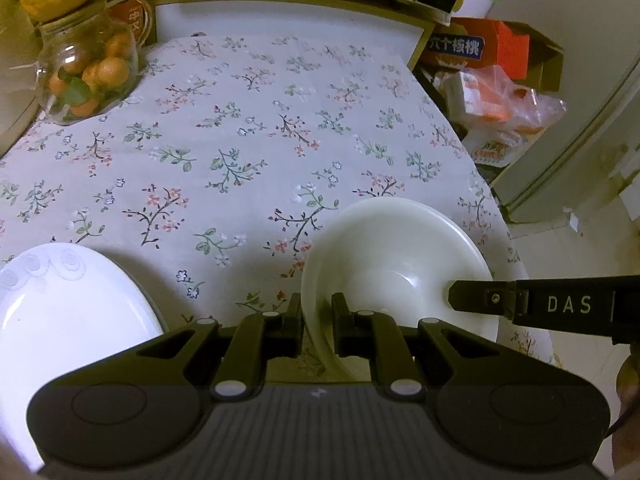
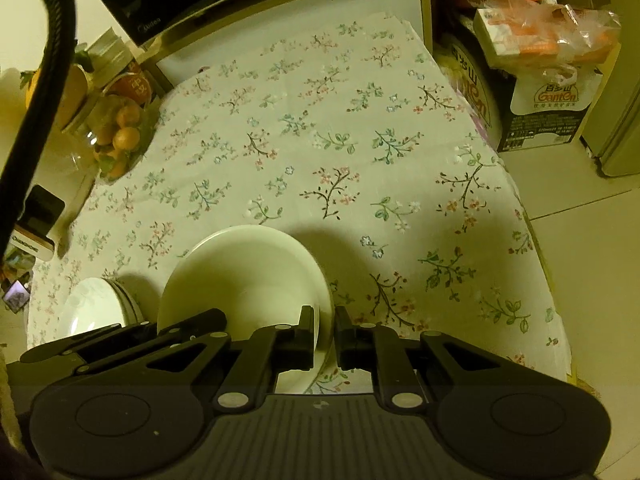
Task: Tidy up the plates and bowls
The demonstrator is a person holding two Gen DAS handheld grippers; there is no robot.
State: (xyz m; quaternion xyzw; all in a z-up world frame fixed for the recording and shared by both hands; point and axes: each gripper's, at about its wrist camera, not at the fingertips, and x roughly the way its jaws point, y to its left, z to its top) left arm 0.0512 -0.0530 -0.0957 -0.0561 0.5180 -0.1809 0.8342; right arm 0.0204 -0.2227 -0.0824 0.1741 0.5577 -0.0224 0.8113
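Observation:
A white bowl (image 1: 396,256) sits on the floral tablecloth near the table's right edge. My left gripper (image 1: 317,320) is shut on its near-left rim, one finger outside, one inside. My right gripper (image 2: 324,334) is shut on the same bowl (image 2: 244,272) at its right rim; its finger (image 1: 480,298) shows reaching into the bowl in the left wrist view. A stack of white plates (image 1: 60,300) with an embossed rim lies to the left of the bowl, also in the right wrist view (image 2: 96,304).
A glass jar of small oranges (image 1: 88,68) stands at the table's far left, with a yellow fruit on top. Boxes and plastic bags (image 1: 492,80) are piled on the floor past the table's right edge (image 2: 532,216). A phone (image 2: 38,216) lies at left.

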